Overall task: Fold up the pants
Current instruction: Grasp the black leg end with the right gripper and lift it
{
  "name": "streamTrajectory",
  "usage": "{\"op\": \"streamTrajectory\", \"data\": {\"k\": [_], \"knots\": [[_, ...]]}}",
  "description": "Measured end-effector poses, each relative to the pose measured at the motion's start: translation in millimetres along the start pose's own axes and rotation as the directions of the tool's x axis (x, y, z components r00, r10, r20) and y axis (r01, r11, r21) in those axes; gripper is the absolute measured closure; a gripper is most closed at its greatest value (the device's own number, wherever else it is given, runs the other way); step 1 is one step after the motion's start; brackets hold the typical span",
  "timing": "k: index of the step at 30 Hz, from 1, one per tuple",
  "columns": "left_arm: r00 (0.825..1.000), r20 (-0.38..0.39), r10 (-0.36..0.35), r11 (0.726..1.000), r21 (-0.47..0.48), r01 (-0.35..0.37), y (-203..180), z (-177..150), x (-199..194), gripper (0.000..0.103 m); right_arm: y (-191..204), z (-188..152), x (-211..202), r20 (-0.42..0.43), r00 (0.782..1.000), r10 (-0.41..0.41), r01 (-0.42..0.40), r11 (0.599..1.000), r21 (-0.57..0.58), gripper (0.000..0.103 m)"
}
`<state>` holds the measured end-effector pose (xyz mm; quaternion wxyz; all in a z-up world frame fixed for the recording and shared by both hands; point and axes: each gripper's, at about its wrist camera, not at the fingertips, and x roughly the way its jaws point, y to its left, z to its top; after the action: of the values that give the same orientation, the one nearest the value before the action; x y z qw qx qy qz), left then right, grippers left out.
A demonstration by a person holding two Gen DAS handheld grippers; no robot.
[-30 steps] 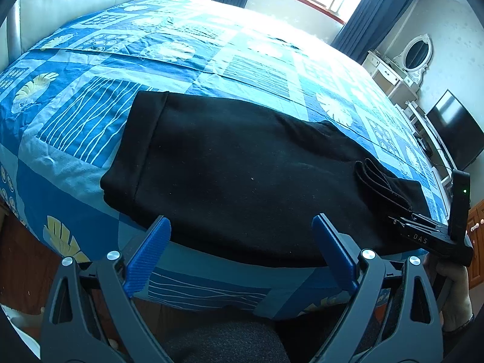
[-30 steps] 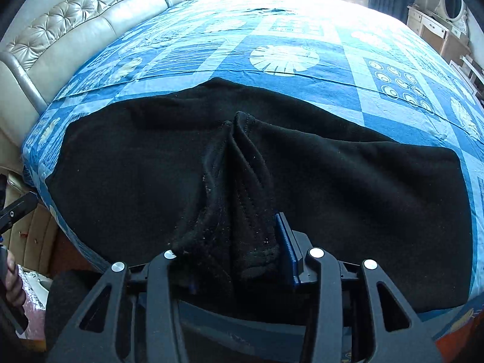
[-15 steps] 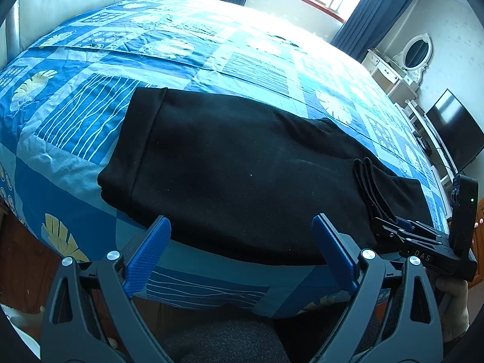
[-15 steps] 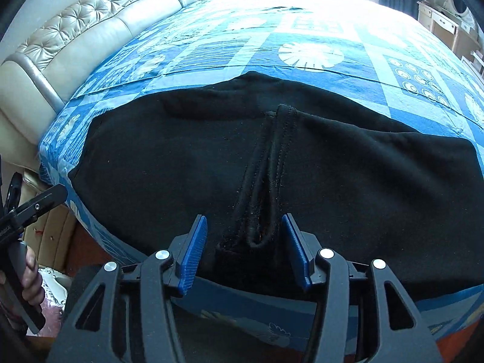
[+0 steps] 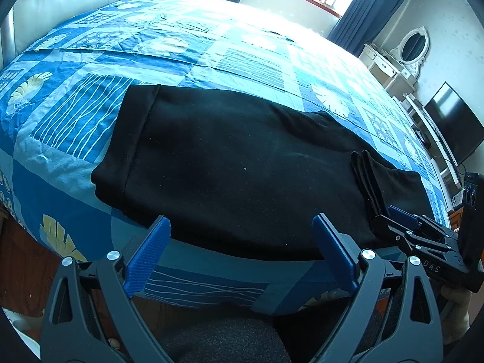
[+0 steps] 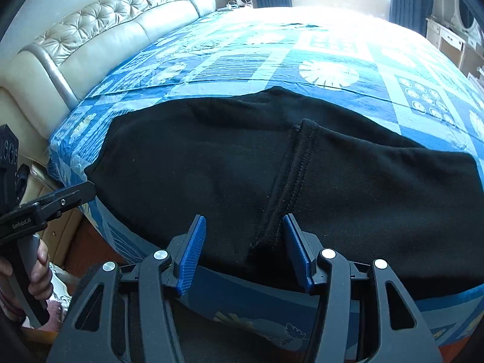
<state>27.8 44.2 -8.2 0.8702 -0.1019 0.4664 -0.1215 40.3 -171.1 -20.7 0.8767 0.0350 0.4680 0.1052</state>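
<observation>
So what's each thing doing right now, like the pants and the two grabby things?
black pants: folded, lying flat on the bed, cuff end laid over the middle.
left hand-held gripper: open, holding nothing, at the bed's near edge.
right hand-held gripper: open, either side of the cuff, not pinching it.
bedspread: spread out, slightly wrinkled.
TV: screen dark.
</observation>
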Motion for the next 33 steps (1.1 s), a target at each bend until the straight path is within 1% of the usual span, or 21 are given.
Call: {"op": "streamTrajectory", "data": {"k": [3, 5, 7, 8, 9, 10, 11, 12, 14, 15, 16, 17, 18, 20, 21, 22, 23, 24, 25, 29, 33], "knots": [[1.0, -0.002, -0.003, 1.0, 0.0, 0.003, 0, 0, 0, 0.009, -15, 8, -18, 0.025, 0.998, 0.055, -0.055, 0.998, 0.026, 0.049], [1.0, -0.001, -0.009, 1.0, -0.007, 0.009, 0, 0, -2, 0.009, -42, 20, -42, 0.073, 0.992, 0.102, -0.108, 0.991, 0.082, 0.049], [1.0, 0.0, -0.014, 1.0, -0.012, 0.014, 0, 0, -2, 0.009, -82, 28, -64, 0.125, 0.985, 0.123, -0.142, 0.977, 0.158, 0.048], [1.0, 0.0, -0.016, 1.0, -0.014, 0.016, 0, 0, -2, 0.009, -108, 31, -74, 0.154, 0.981, 0.121, -0.151, 0.967, 0.206, 0.047], [1.0, -0.001, -0.019, 1.0, -0.016, 0.019, 0, 0, -2, 0.009, -138, 32, -82, 0.181, 0.977, 0.11, -0.155, 0.953, 0.261, 0.042], [1.0, -0.003, -0.022, 1.0, -0.017, 0.022, -1, -1, -2, 0.009, -171, 31, -87, 0.198, 0.976, 0.096, -0.158, 0.932, 0.327, 0.041], [1.0, -0.006, -0.024, 1.0, -0.017, 0.024, -2, -1, -1, 0.009, -205, 28, -89, 0.203, 0.975, 0.091, -0.168, 0.901, 0.4, 0.041], [1.0, -0.008, -0.027, 1.0, -0.016, 0.027, -3, -1, -1, 0.009, -239, 22, -86, 0.201, 0.975, 0.094, -0.182, 0.859, 0.478, 0.041], [0.999, -0.012, -0.032, 0.999, -0.01, 0.032, -6, -2, 0, 0.009, -296, 6, -73, 0.19, 0.978, 0.084, -0.186, 0.758, 0.624, 0.041], [0.999, -0.013, -0.032, 0.999, -0.004, 0.032, -7, -2, 0, 0.009, -317, -2, -63, 0.199, 0.972, 0.126, -0.229, 0.699, 0.678, 0.041], [0.999, -0.013, -0.031, 1.0, 0.003, 0.031, -9, -2, 0, 0.009, -334, -11, -50, 0.218, 0.956, 0.194, -0.292, 0.628, 0.721, 0.041], [0.999, -0.014, -0.03, 1.0, 0.008, 0.03, -10, -3, 0, 0.009, -343, -18, -37, 0.233, 0.941, 0.246, -0.335, 0.57, 0.75, 0.041], [0.999, -0.014, -0.029, 0.999, 0.013, 0.029, -11, -3, 0, 0.009, -348, -21, -27, 0.236, 0.933, 0.271, -0.351, 0.541, 0.764, 0.041], [0.999, -0.017, -0.027, 0.999, 0.017, 0.027, -12, -4, 1, 0.009, -350, -23, -8, 0.224, 0.929, 0.296, -0.354, 0.527, 0.773, 0.041], [1.0, -0.019, -0.025, 1.0, 0.017, 0.025, -12, -4, 2, 0.009, -350, -24, 0, 0.217, 0.927, 0.305, -0.353, 0.519, 0.779, 0.043], [1.0, -0.022, -0.022, 1.0, 0.015, 0.023, -11, -4, 3, 0.009, -351, -25, 7, 0.222, 0.925, 0.308, -0.357, 0.51, 0.782, 0.05], [0.999, -0.025, -0.02, 1.0, 0.011, 0.02, -9, -4, 4, 0.009, -351, -26, 13, 0.211, 0.928, 0.307, -0.347, 0.508, 0.789, 0.07], [0.999, -0.029, -0.018, 1.0, 0.005, 0.018, -8, -5, 5, 0.009, -351, -28, 17, 0.196, 0.935, 0.297, -0.329, 0.514, 0.793, 0.077], [0.999, -0.035, -0.017, 1.0, -0.001, 0.017, -7, -5, 7, 0.009, -351, -30, 20, 0.192, 0.936, 0.293, -0.325, 0.517, 0.792, 0.079], [0.999, -0.052, -0.015, 1.0, -0.01, 0.015, -2, -6, 12, 0.009, -352, -33, 21, 0.22, 0.922, 0.318, -0.358, 0.487, 0.796, 0.08], [0.999, -0.051, -0.015, 1.0, -0.002, 0.014, -2, -6, 11, 0.009, -349, -46, 6, 0.286, 0.888, 0.36, -0.432, 0.438, 0.789, 0.073]]}}
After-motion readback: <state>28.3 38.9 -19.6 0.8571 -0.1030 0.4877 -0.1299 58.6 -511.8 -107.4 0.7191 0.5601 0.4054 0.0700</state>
